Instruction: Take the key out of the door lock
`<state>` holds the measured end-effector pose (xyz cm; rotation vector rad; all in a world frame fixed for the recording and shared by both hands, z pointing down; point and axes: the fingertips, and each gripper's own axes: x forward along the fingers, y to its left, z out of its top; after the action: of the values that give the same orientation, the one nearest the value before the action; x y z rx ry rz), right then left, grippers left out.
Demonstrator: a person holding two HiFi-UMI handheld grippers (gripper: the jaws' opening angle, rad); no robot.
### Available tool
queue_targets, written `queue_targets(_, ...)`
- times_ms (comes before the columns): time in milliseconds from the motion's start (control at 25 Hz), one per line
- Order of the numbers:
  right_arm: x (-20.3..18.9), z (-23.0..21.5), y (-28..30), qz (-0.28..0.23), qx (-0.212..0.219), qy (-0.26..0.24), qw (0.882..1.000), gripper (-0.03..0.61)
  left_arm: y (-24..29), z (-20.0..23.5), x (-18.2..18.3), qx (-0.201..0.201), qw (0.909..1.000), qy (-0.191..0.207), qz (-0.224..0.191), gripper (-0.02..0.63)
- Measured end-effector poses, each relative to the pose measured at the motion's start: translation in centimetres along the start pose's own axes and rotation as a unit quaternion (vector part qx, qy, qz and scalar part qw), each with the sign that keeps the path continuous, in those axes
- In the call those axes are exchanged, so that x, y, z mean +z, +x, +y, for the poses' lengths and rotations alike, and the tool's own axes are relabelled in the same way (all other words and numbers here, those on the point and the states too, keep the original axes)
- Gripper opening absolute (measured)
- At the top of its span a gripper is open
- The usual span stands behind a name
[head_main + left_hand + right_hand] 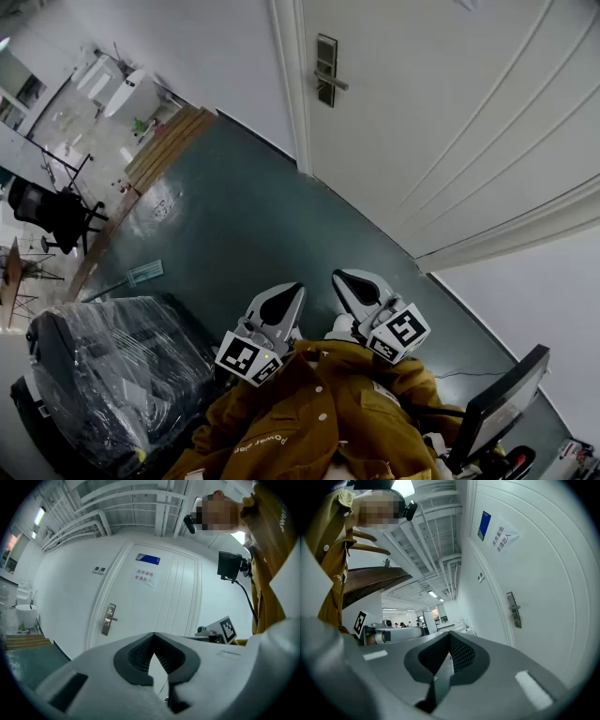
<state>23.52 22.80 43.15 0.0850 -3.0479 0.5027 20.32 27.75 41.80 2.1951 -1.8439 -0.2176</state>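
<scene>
Far beyond both tips in the head view, the door lock stands well apart from the left gripper and right gripper; the key is too small to tell. Left gripper view: jaws pressed together, empty, door lock up-left. Right gripper view: jaws together, empty, door lock up-right.

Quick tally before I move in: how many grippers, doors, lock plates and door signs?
Grippers: 2, left gripper and right gripper, both shut
Door: 1
Lock plate: 1
Door signs: 2, blue plate and paper notice
Total: 6
</scene>
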Motion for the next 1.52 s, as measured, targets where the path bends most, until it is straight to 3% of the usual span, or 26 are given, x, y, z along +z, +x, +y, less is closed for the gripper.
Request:
queue_targets(240,-0.4,-1.0,-0.6,0.014,0.004,-0.01,1.0,0.005,1.0,-0.4,-0.7,0.002,0.9998,-0.019,-0.001,-0.003)
queue_targets(680,0.9,-1.7,-2.3,0.007,0.006,-0.031,0.999,0.005,2.2,-1.8,-0.8,0.006,1.0,0.006,0.004,-0.003)
queue_targets(1000,-0.6,-4.1,-2.4,0.029,-0.001,-0.015,0.999,0.005,3.0,-1.2,-1.0,0.025,0.9993,-0.027,-0.001,-0.003)
queue_targets(1120,0.1,-5.4,0.5,0.039,0.007,-0.019,0.999,0.006,4.4,1.3,-0.6,0.024,0.9991,-0.036,0.001,-0.003)
queue_targets(1280,1.0,-8.6,6.6,0.043,0.007,-0.035,0.998,0.006,6.9,7.9,0.2,0.027,0.9985,-0.047,-0.008,-0.003)
queue_targets(1520,4.4,-12.3,17.1,0.04,-0.006,-0.035,0.999,0.02,10.6,18.6,5.0,0.008,0.9991,-0.04,-0.016,-0.003)
